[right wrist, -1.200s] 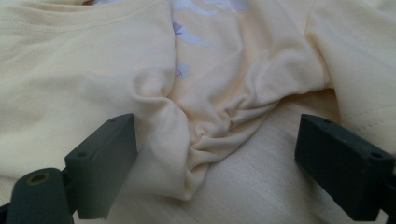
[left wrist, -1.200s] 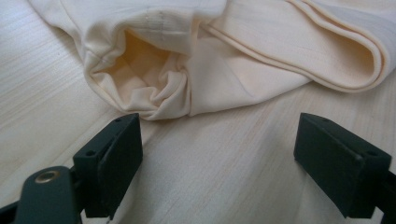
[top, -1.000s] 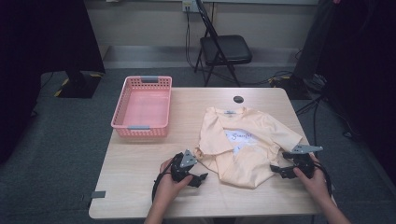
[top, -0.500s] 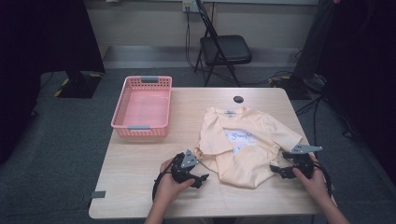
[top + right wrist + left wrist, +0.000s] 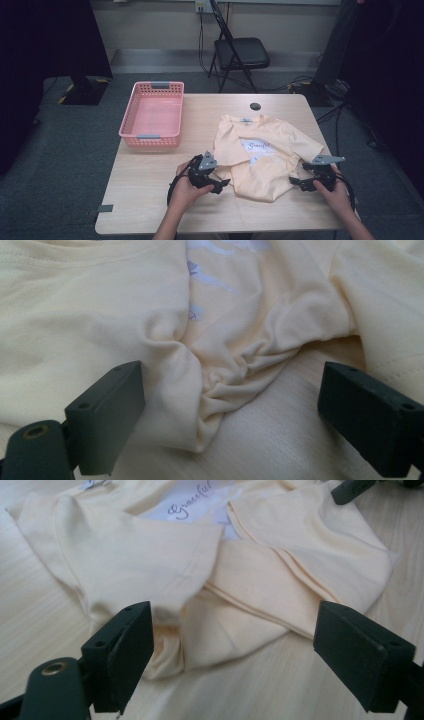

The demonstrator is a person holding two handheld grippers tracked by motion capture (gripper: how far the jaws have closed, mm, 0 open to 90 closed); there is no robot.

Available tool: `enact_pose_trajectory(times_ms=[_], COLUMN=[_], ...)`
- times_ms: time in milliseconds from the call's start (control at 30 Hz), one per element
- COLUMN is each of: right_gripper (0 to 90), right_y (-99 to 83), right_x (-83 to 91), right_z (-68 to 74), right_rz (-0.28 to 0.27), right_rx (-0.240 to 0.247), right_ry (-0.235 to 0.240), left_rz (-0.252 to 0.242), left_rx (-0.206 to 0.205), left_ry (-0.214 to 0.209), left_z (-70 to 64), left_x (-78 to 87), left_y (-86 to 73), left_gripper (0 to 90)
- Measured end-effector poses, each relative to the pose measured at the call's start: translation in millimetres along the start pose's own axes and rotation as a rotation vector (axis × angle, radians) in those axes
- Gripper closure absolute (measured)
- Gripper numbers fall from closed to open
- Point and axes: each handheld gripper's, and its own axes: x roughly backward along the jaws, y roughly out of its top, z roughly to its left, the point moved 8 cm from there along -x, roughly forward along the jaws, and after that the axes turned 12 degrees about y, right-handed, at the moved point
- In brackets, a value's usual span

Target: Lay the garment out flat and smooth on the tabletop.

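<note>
Lying between both spread hand-held grippers, left [image 5: 221, 183] and right [image 5: 296, 182], the crumpled pale-yellow cotton T-shirt [image 5: 262, 155] is stretching away across the bench.

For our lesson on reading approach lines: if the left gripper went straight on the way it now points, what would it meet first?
Most likely the bunched near edge of the yellow T-shirt, which lies on the table between the open jaws of the left gripper. Exact depth is hard to judge.
</note>
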Motion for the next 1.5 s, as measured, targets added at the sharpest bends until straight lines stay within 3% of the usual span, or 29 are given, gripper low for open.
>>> enact_pose_trajectory(times_ms=[267, 433, 800, 900, 1100, 1400, 1500], right_gripper=[10.6, 10.5, 10.5, 10.6, 10.5, 10.5, 10.6], right_y=[0.0, 0.0, 0.0, 0.0, 0.0, 0.0, 0.0], right_x=[0.0, 0.0, 0.0, 0.0, 0.0, 0.0, 0.0], right_z=[0.0, 0.0, 0.0, 0.0, 0.0, 0.0, 0.0], right_rz=[0.0, 0.0, 0.0, 0.0, 0.0, 0.0, 0.0], right_rx=[0.0, 0.0, 0.0, 0.0, 0.0, 0.0, 0.0], right_ry=[0.0, 0.0, 0.0, 0.0, 0.0, 0.0, 0.0], left_rz=[-0.014, 0.0, 0.037, 0.048, 0.053, 0.103, 0.103], left_rx=[0.024, 0.028, 0.012, -0.013, -0.018, -0.071, -0.07], left_ry=[-0.009, -0.005, 0.004, 0.008, 0.018, 0.038, 0.042], left_z=[2.9, 4.5, 3.8, 0.5, -5.3, -7.1, -7.6], left_x=[-12.3, -22.5, -48.0, -57.2, -76.2, -100.3, -104.9], left_y=[23.4, 28.9, 34.1, 36.1, 41.7, 38.5, 38.9], left_gripper=[16.6, 16.6, 19.1, 20.2, 29.7, 45.0, 48.0])
